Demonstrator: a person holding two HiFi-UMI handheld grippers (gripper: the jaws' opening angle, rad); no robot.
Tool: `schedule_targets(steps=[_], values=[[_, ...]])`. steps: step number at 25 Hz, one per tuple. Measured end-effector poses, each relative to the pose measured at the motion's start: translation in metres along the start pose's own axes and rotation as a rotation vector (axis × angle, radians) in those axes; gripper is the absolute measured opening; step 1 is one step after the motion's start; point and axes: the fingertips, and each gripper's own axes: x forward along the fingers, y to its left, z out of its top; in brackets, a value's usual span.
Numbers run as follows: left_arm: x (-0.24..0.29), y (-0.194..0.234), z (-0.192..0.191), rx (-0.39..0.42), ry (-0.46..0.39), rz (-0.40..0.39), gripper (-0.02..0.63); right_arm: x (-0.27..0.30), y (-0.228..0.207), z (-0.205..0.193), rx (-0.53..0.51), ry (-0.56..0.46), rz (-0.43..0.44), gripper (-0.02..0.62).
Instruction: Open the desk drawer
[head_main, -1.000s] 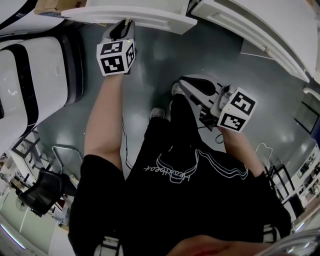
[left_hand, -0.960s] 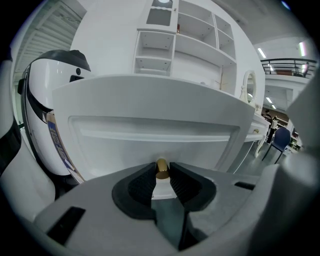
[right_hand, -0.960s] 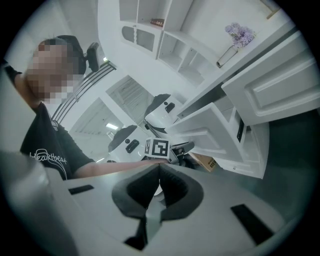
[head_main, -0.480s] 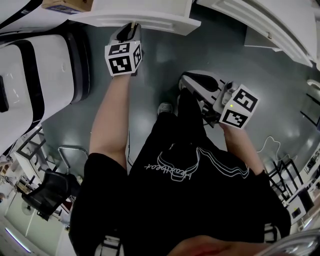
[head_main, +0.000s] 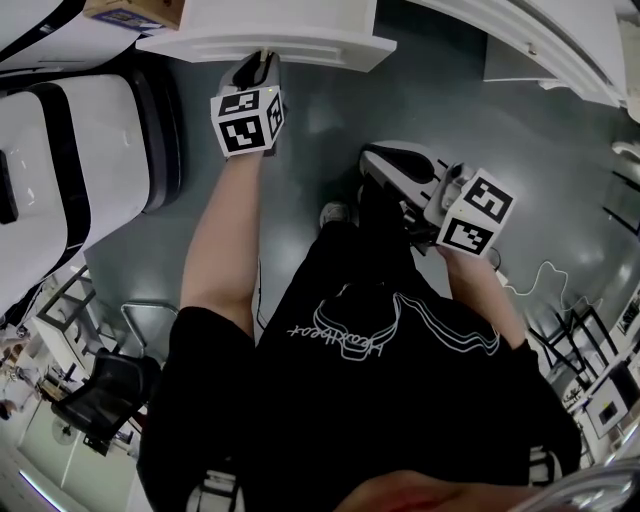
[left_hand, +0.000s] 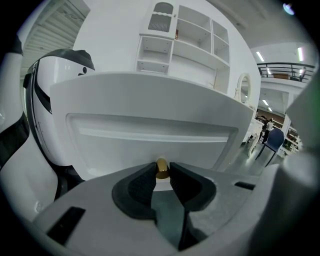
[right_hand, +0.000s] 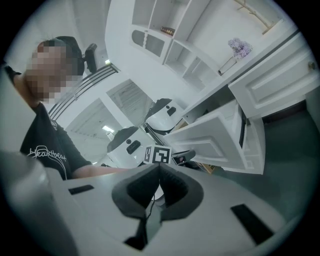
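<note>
Since the left gripper has its jaws clamped on the small gold knob, dark pads pressing it from both sides, the step in hand is judged to be the pull itself. The knob sits at the centre of the white drawer front, and the gripper meets it head-on, angled somewhat downward.

In the head view the drawer is at the top edge of the picture, with the left arm stretched out to it above the grey floor. In the right gripper view the drawer front stands out from the white desk with a dark gap behind it, so it looks partly open already. How much travel is left can't be told.

The right gripper has its jaws together on nothing. It's held at the person's right side, well apart from the drawer, and points across toward the left gripper. It seems to have no job here.

A white-and-black machine stands just beside the drawer on the left.

The next move calls for a straight draw back along the drawer's run with the clamp held firm, since the knob is small and round and a sideways tug could slip it out of the pads.
</note>
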Motion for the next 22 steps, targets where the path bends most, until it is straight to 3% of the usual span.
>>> schedule_targets(steps=[6, 19, 22], values=[[0.0, 0.01, -0.003, -0.04, 0.011, -0.013, 0.09, 0.008, 0.009, -0.004, -0.003, -0.008, -0.015, 0.006], [0.004, 0.009, -0.007, 0.01, 0.045, -0.003, 0.094, 0.0, 0.015, 0.003, 0.001, -0.031, -0.048, 0.006], [-0.003, 0.009, -0.005, -0.012, 0.023, -0.013, 0.134, -0.005, 0.018, 0.005, 0.011, -0.032, -0.053, 0.006]])
